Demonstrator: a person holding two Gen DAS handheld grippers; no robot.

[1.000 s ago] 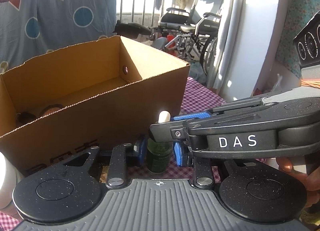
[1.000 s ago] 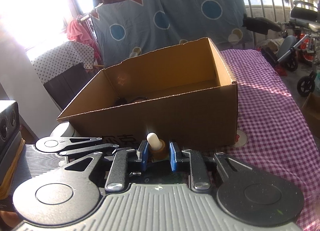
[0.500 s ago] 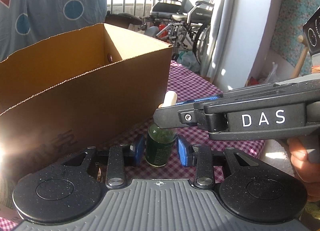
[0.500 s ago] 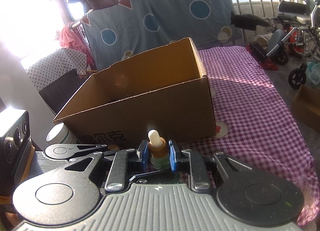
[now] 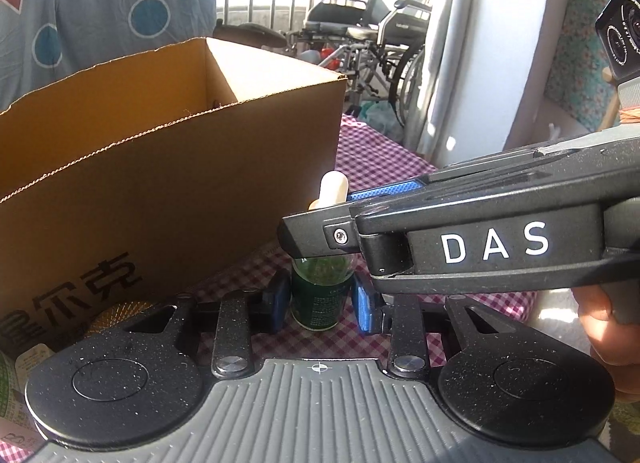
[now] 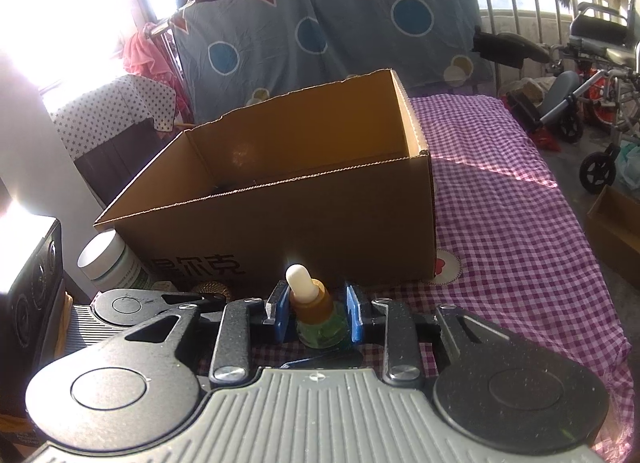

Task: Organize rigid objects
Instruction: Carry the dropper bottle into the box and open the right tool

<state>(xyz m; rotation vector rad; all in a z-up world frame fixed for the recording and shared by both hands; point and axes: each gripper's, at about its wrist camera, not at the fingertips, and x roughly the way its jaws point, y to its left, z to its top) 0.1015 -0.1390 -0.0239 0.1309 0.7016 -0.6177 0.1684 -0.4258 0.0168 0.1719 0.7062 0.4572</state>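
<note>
Green dropper bottle stands between both grippers, just in front of the cardboard box.

Left wrist view: the left gripper point(image 5: 320, 299) is closing, with the dropper bottle point(image 5: 318, 295) upright on the checked cloth point(image 5: 372, 151) between its blue pads, small gaps either side; the right gripper point(image 5: 320, 211) reaches across at cap height.
Right wrist view: the right gripper point(image 6: 314, 313) is opening, pads clear of the bottle's point(image 6: 314, 315) amber collar; the cardboard box point(image 6: 304, 219) stands just behind.

In the left wrist view the right gripper point(image 5: 320, 223) crosses in front of the dropper bottle point(image 5: 318, 295) and hides its neck and collar, so contact there cannot be judged; the cardboard box point(image 5: 168, 183) runs off the left edge, its printed characters cut short and its floor out of sight; in the right wrist view the near wall screens the box interior; the white jar point(image 6: 106, 263) is half behind the box corner; the window is glare.
</note>
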